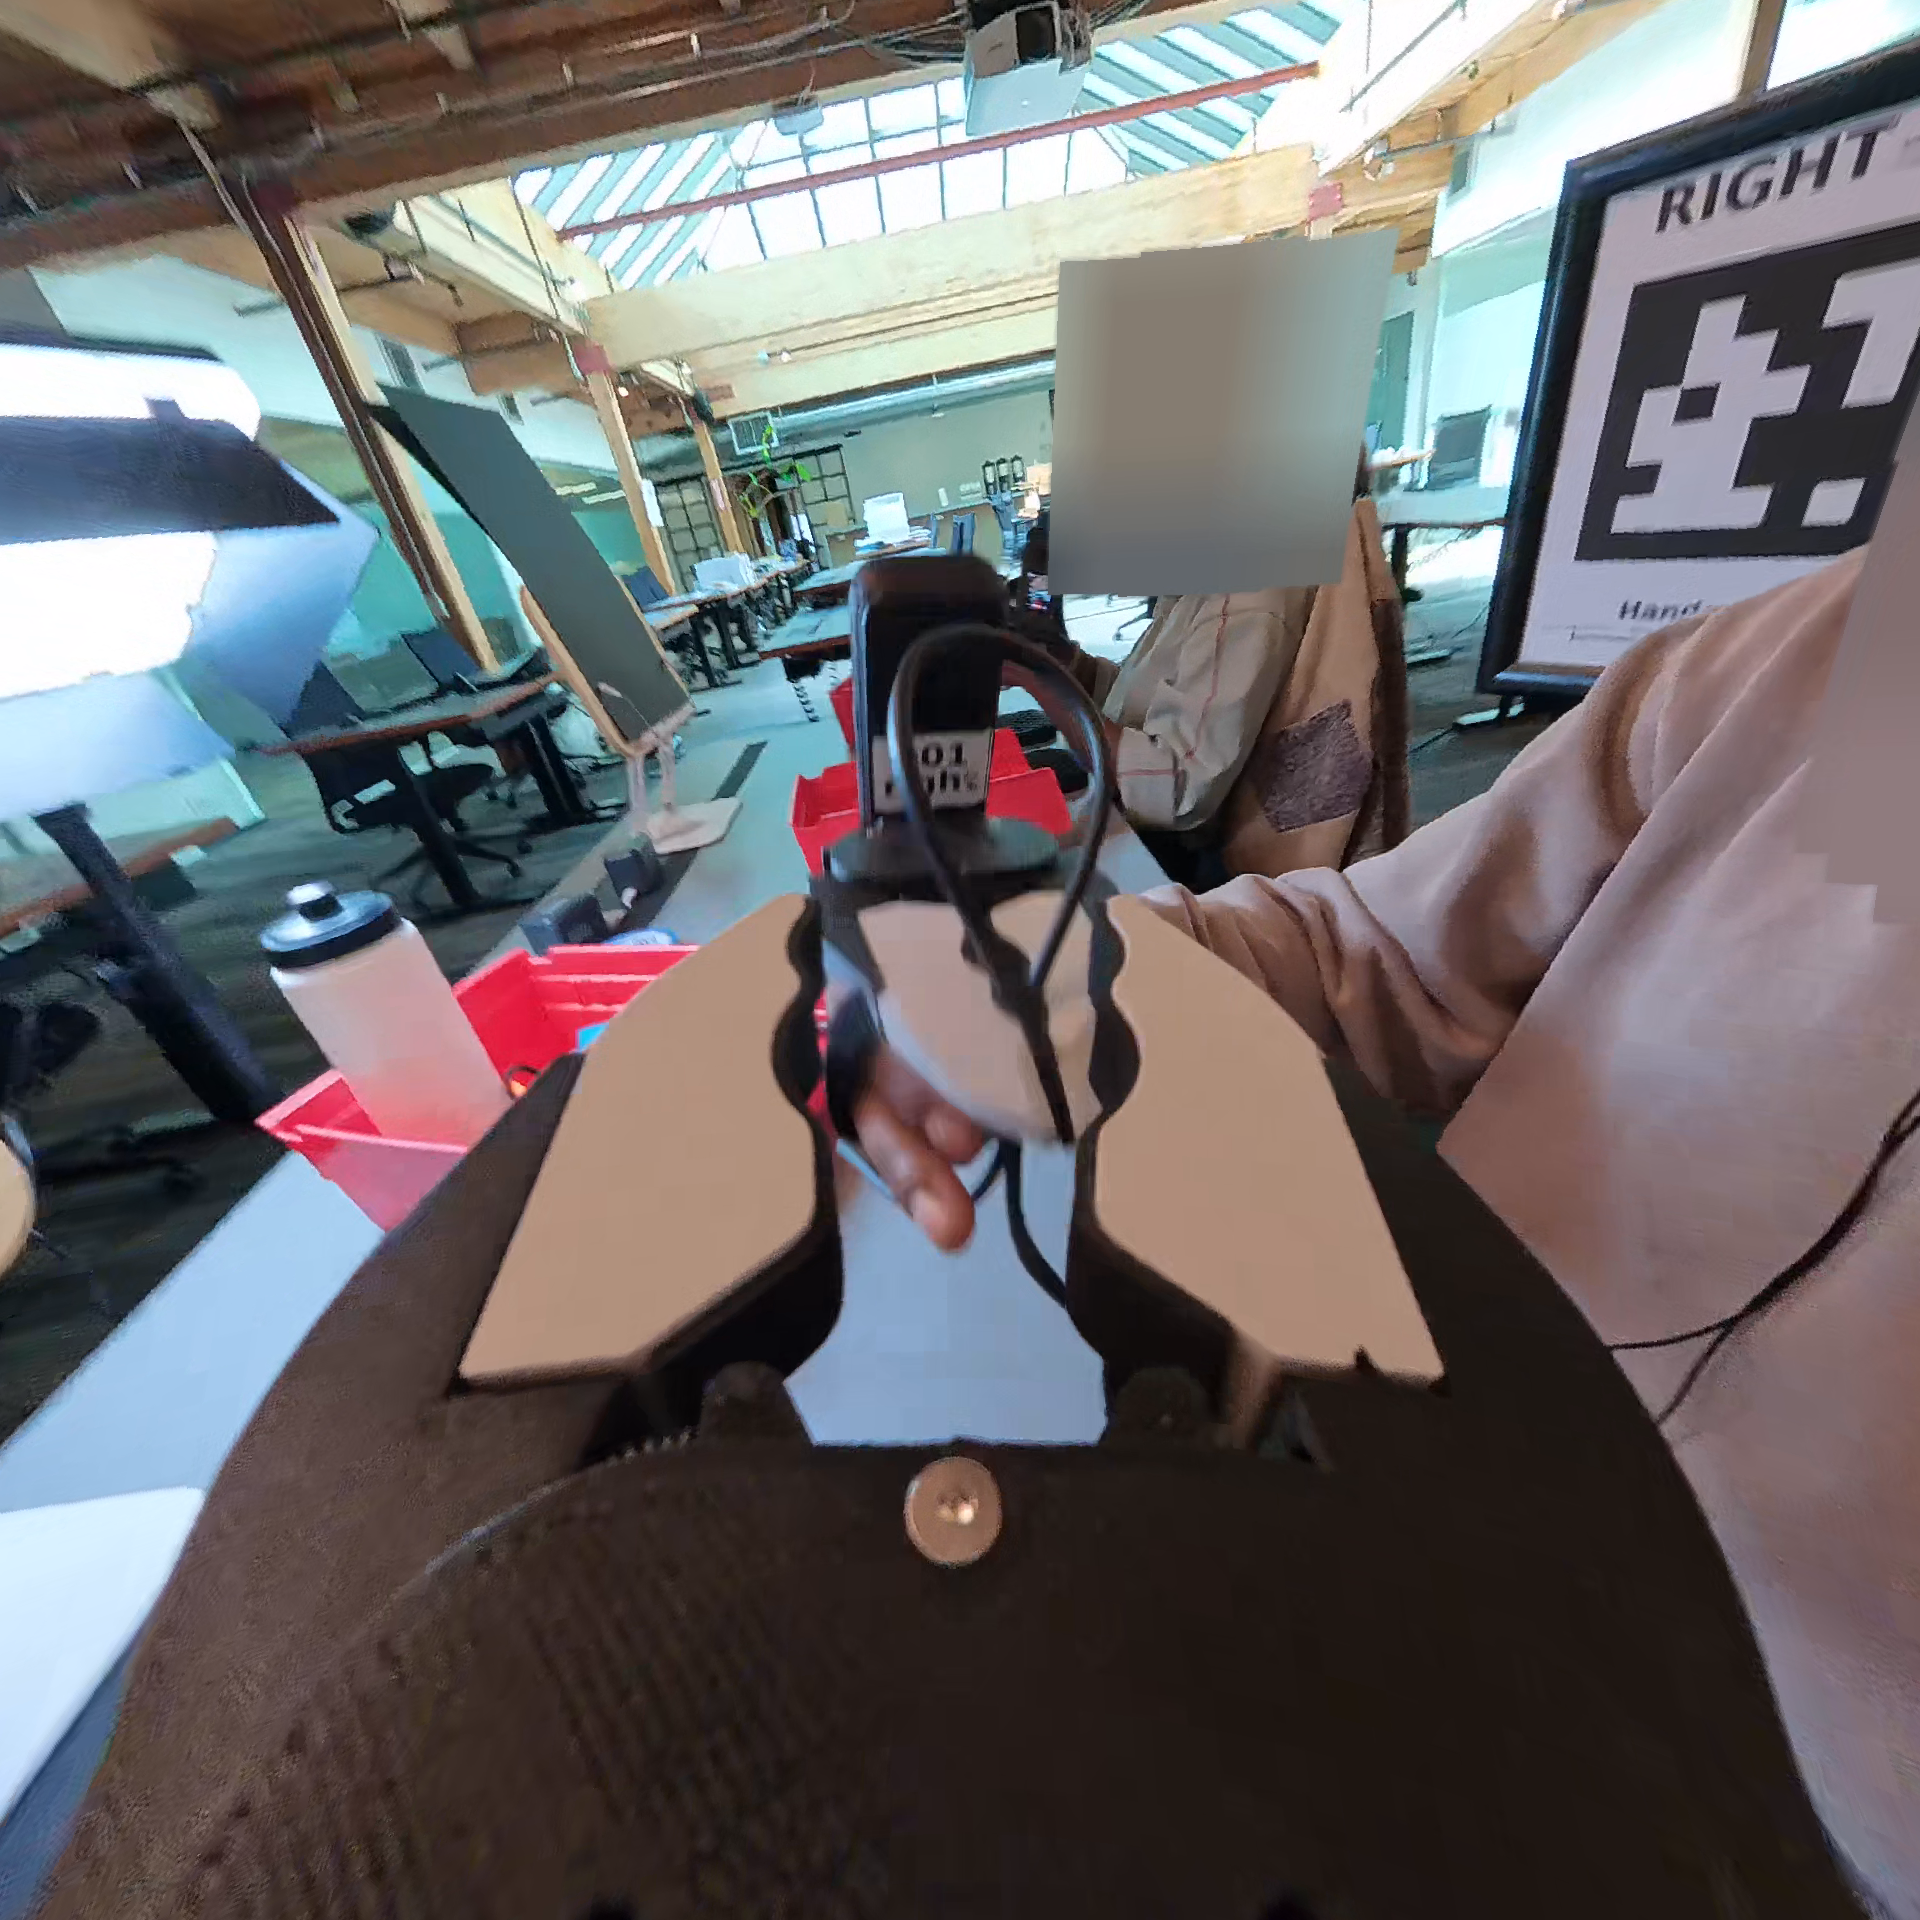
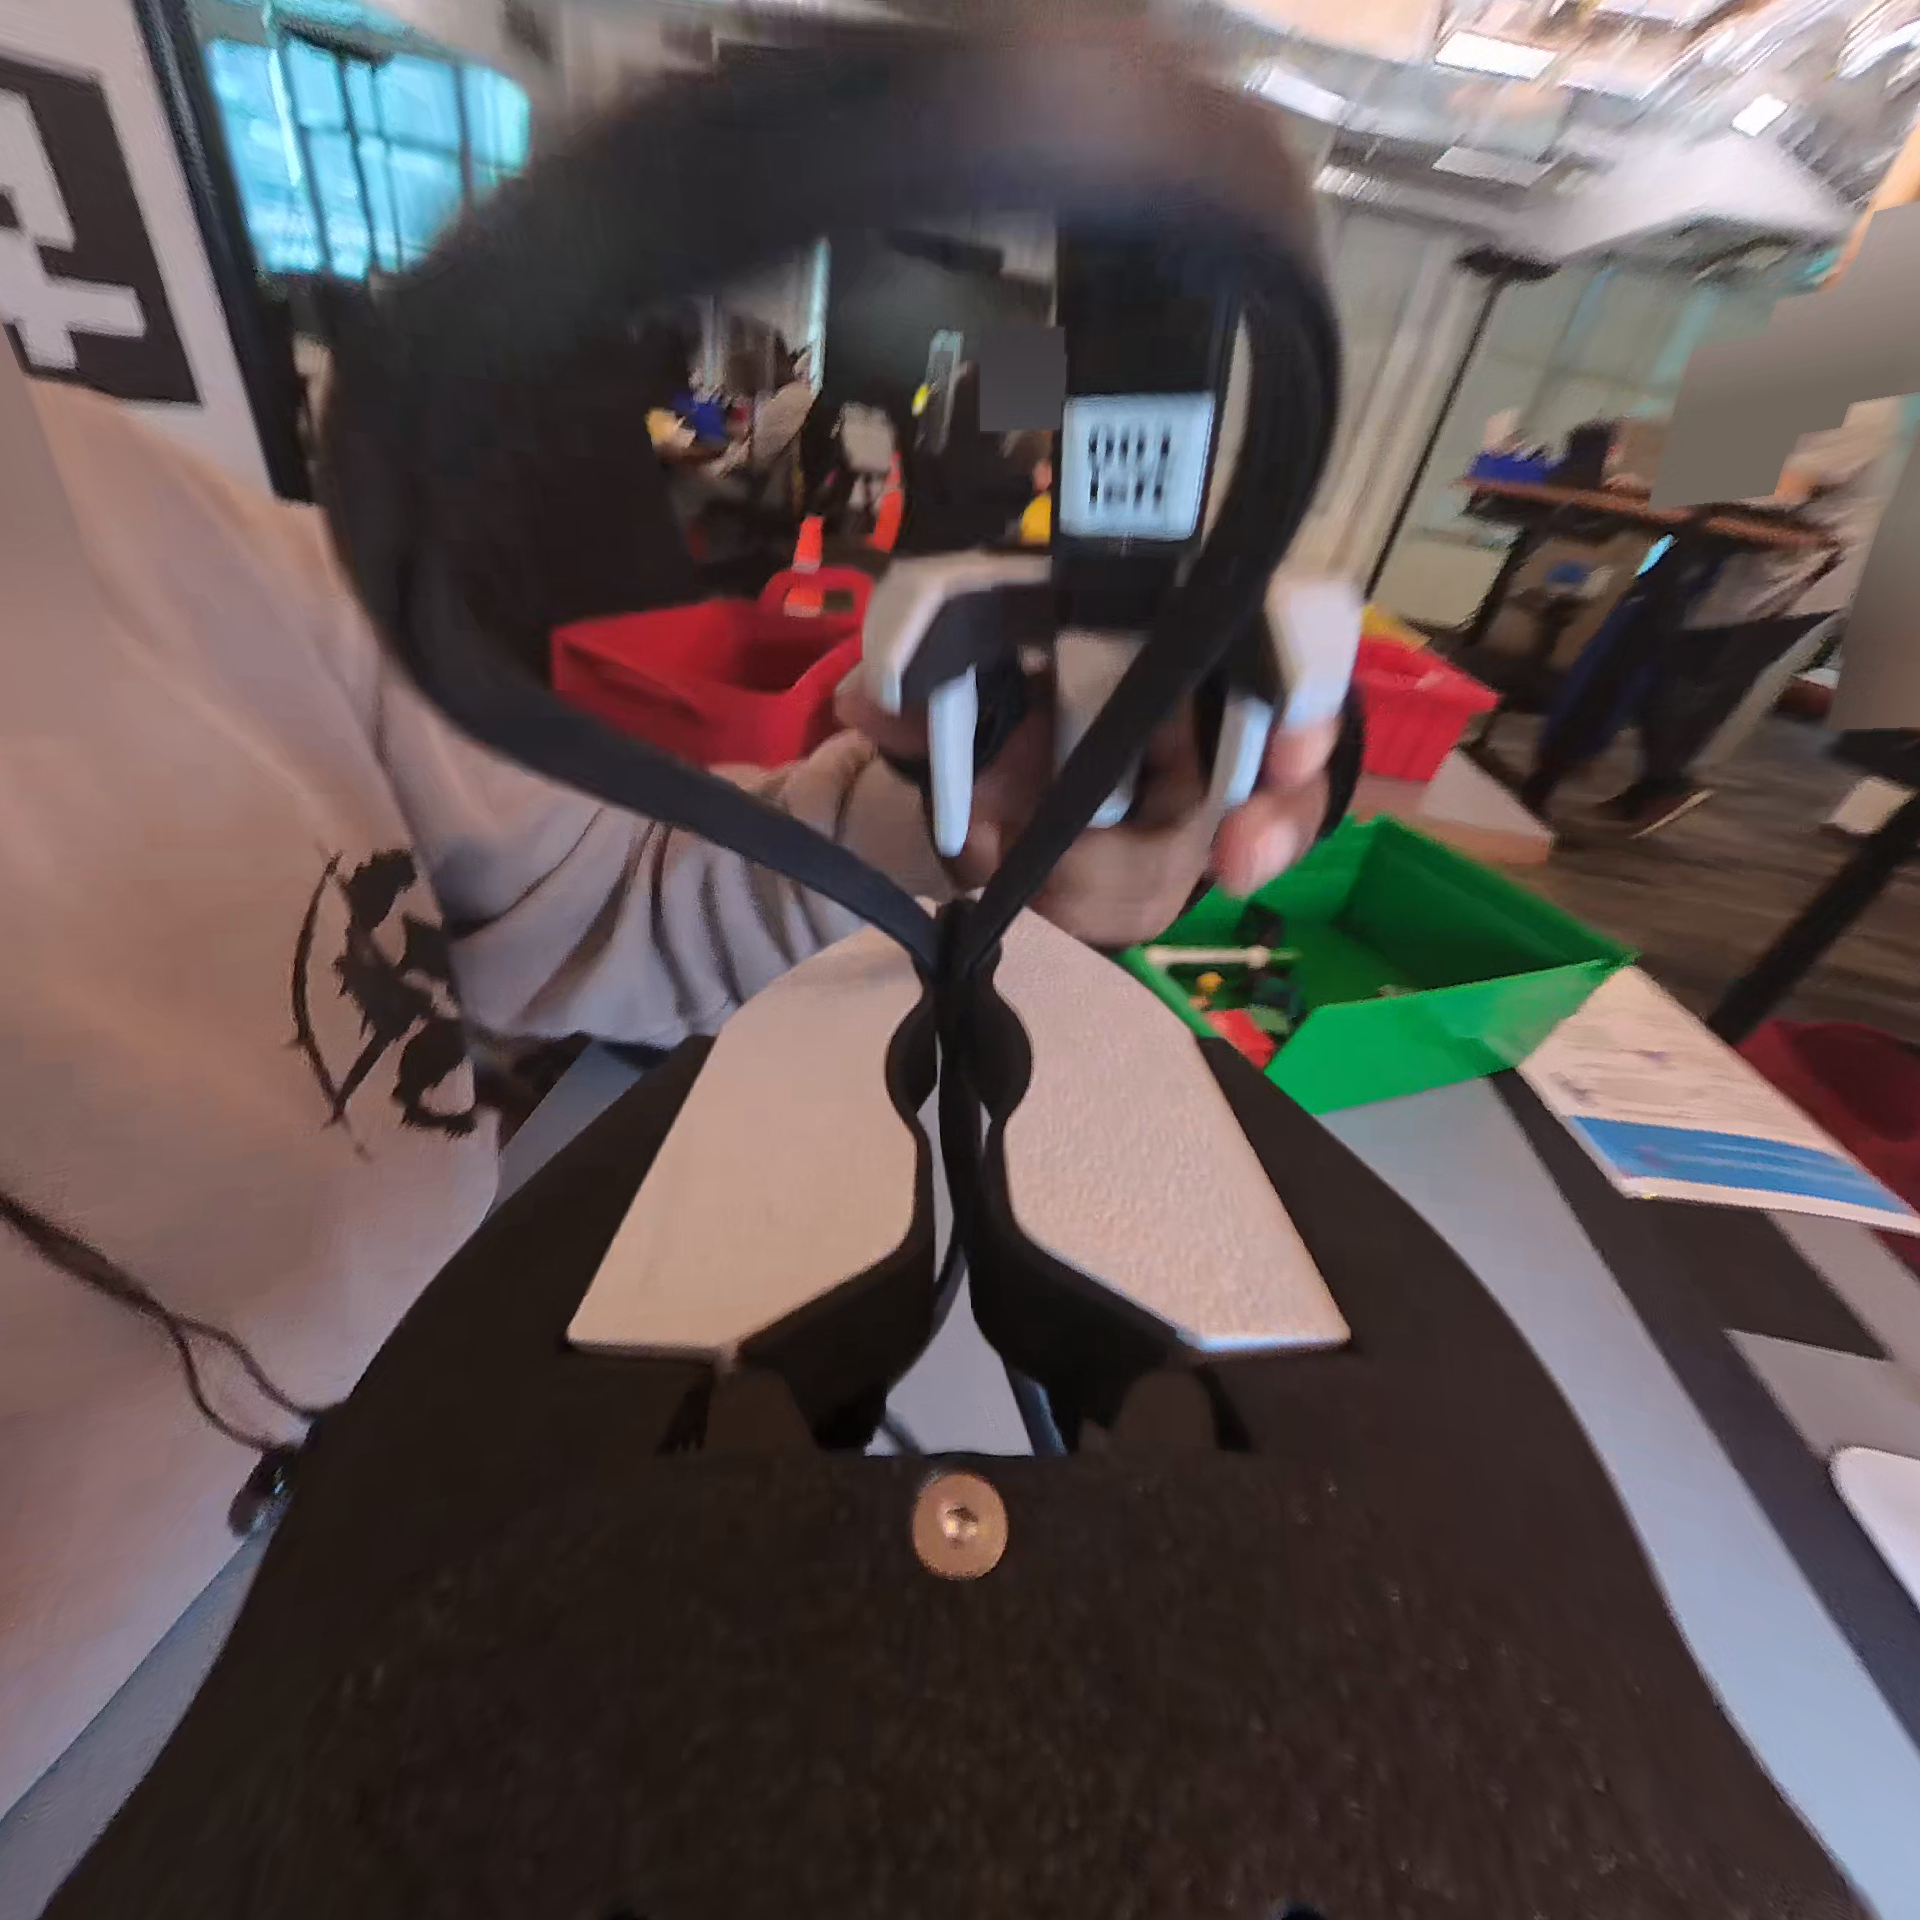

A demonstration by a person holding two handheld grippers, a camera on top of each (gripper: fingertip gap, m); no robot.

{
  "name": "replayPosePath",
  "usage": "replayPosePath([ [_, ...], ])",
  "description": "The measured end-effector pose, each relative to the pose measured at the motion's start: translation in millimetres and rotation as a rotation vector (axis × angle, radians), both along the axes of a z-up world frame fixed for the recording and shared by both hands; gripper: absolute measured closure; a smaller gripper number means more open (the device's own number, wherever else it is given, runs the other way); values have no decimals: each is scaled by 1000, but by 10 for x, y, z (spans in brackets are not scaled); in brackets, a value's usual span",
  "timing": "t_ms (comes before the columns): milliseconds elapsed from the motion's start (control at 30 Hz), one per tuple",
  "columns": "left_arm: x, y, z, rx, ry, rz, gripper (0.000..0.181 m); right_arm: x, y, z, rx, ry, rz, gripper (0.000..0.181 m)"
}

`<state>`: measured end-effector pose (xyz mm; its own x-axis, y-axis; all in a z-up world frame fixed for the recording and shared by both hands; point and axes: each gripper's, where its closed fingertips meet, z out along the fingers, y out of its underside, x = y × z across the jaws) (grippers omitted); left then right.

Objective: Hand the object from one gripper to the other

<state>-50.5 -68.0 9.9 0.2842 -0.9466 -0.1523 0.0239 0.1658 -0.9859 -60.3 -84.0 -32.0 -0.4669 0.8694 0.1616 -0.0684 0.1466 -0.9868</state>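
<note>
We've got the black cable loop [image 2: 966, 977] pinched tight in the right gripper [image 2: 961, 997] above the bench [image 2: 1455, 1174]. Left gripper [image 1: 956, 997] faces it, jaws wide around the loop, so the handover looks halfway done: closing and release remain.

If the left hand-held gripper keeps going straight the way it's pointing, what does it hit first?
Most likely the black strap held by the right hand-held gripper, which faces it. The left hand-held gripper is open; depth is unclear.

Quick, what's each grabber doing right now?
Left gripper: open, holding nothing; the black cable hangs beyond it.
Right gripper: shut on the black cable.
</note>
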Motion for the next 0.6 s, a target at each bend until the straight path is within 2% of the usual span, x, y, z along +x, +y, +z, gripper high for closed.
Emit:
replayPosePath([
  [100,18,126,-240,-174,-10,-83,123,139,196,276,-35,112,-80,181],
  [167,175,197,-503,-220,47,-101,122,224,276,416,-61,167,-110,181],
  [333,658,209,-1154,-254,245,-133,132,286,337,566,-62,235,-161,181],
  [400,691,269,-1357,-283,321,-99,150,331,341,633,-63,260,-168,181],
  [500,669,343,-1464,-357,305,-93,148,406,373,744,-84,310,-185,181],
  [600,704,315,-1522,-436,271,-153,131,415,358,780,-120,327,-170,181],
])
